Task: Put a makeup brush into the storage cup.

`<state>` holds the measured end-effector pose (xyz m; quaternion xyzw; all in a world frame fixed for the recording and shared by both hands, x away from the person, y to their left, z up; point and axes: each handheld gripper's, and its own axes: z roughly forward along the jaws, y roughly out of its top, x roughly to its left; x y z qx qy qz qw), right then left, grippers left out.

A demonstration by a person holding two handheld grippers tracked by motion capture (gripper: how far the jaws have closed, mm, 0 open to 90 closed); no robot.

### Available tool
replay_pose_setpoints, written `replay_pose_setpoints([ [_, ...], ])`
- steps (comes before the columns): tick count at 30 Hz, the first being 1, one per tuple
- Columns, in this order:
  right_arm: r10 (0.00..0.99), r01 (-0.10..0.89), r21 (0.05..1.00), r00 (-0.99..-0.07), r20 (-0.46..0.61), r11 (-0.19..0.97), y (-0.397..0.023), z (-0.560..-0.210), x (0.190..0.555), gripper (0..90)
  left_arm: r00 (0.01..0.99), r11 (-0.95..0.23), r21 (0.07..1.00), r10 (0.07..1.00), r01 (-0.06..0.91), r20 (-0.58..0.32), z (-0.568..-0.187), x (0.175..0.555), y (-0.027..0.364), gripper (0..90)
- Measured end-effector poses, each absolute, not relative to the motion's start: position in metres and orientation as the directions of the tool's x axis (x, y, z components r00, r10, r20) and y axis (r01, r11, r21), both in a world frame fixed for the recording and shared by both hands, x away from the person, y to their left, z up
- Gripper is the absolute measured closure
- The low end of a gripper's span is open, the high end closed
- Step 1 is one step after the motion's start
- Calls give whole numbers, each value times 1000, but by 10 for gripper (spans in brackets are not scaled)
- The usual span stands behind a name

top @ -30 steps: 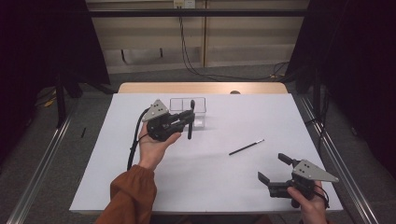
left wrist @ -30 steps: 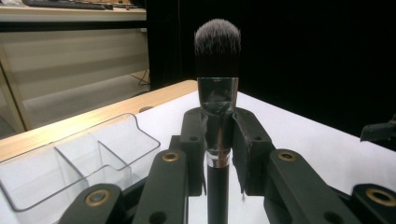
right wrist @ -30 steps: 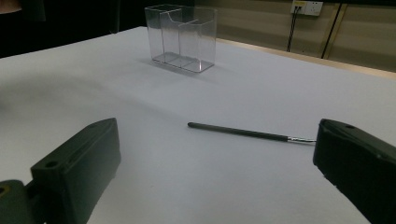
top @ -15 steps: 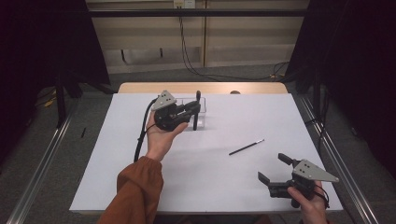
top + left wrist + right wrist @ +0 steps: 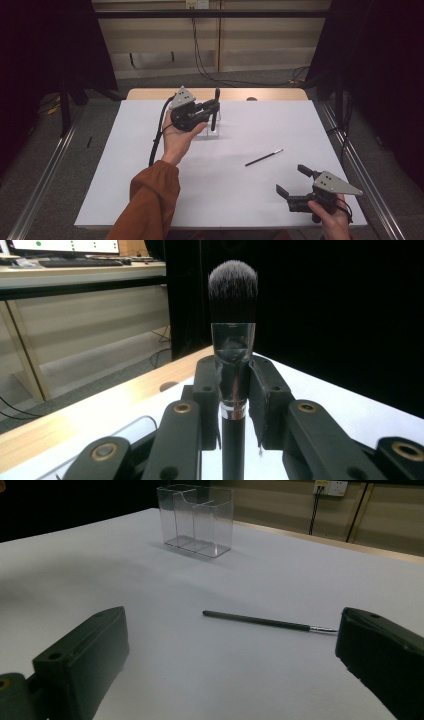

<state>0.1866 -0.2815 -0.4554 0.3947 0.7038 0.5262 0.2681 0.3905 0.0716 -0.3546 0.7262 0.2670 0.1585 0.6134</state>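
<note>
The left gripper (image 5: 214,111) is raised above the far part of the white table (image 5: 125,165), held in the person's left hand (image 5: 176,136). Its jaws pinch a makeup brush (image 5: 233,347) by the silver ferrule. The brush stands upright, bristles at the top and the black handle running down between the jaws. In the high view the brush (image 5: 215,107) sits just above a clear holder (image 5: 214,131), which stands on the table near its far edge. In the right gripper view the holder (image 5: 196,521) shows two compartments divided by a wall; both look empty.

The right gripper (image 5: 295,181) rests low near the near right corner of the table, held in the right hand (image 5: 332,220). Its jaws are spread wide with nothing between them.

A thin brush (image 5: 264,157) lies flat on the table between the holder and the right gripper, well apart from both. In the right gripper view this thin brush (image 5: 265,621) lies ahead of the spread jaws, touching neither.
</note>
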Motion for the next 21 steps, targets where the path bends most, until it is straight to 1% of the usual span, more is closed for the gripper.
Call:
replay_pose_setpoints([
  [15, 839, 274, 953, -543, 39, 132, -282, -456, 186, 2, 794, -74, 981, 600, 180, -101, -351, 411, 62, 757],
  [16, 839, 274, 953, -543, 41, 131, -282, -456, 186, 2, 792, -76, 981, 603, 178, -97, -352, 412, 61, 757],
  [18, 839, 273, 953, -542, 40, 130, -282, -456, 186, 2, 781, -102, 983, 622, 156, -60, -353, 416, 58, 757],
  [21, 839, 275, 953, -542, 44, 128, -282, -455, 186, 2, 773, -100, 980, 631, 170, -70, -356, 422, 57, 756],
])
